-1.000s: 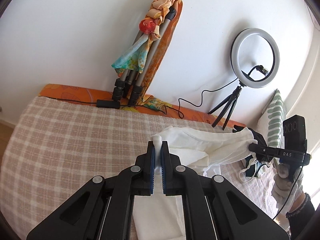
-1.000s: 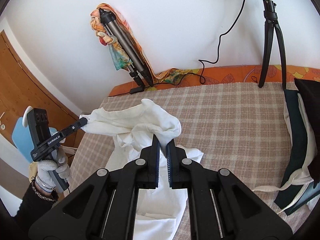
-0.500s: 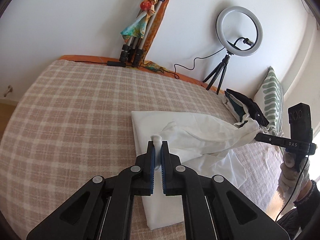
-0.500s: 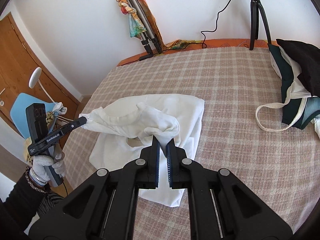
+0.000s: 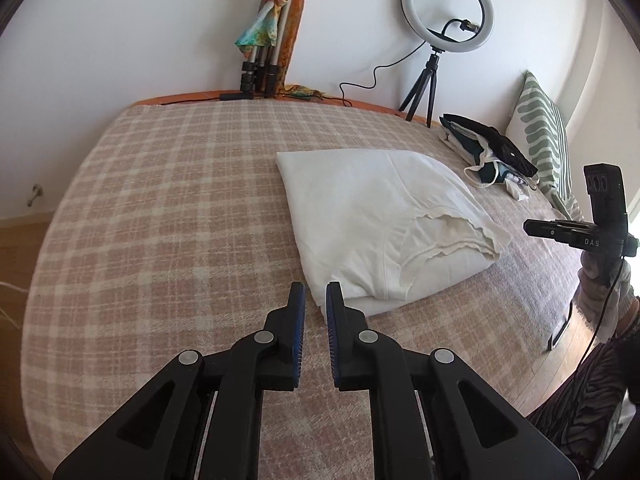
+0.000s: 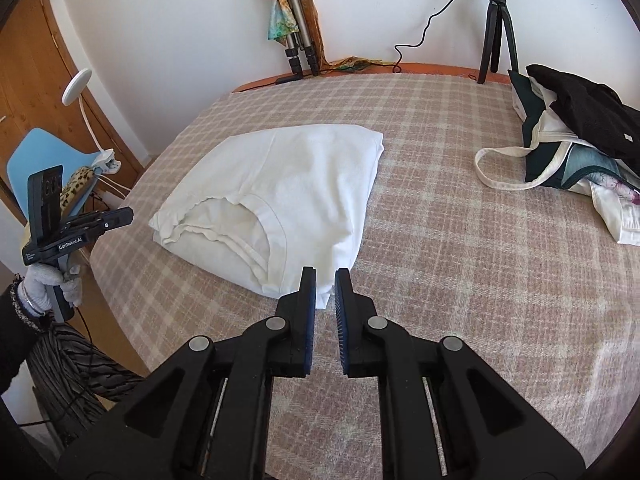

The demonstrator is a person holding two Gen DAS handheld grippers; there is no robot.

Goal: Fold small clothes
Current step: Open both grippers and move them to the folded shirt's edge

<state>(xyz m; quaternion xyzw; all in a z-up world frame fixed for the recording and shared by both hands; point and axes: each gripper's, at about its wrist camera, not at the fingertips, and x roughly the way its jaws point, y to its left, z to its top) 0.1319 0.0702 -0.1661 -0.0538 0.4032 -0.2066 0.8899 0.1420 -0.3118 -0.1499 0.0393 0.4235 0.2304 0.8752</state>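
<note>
The white shirt [image 5: 384, 224] lies folded on the checked bed cover [image 5: 160, 220], its neck hole facing up. The left gripper [image 5: 315, 300] and the right gripper [image 6: 325, 284] have just been opening; both are spread a little with nothing between them, each at a near corner of the shirt. A pile of dark clothes [image 6: 576, 128] lies well apart. The ring light [image 5: 447, 8] stands by the wall.
</note>
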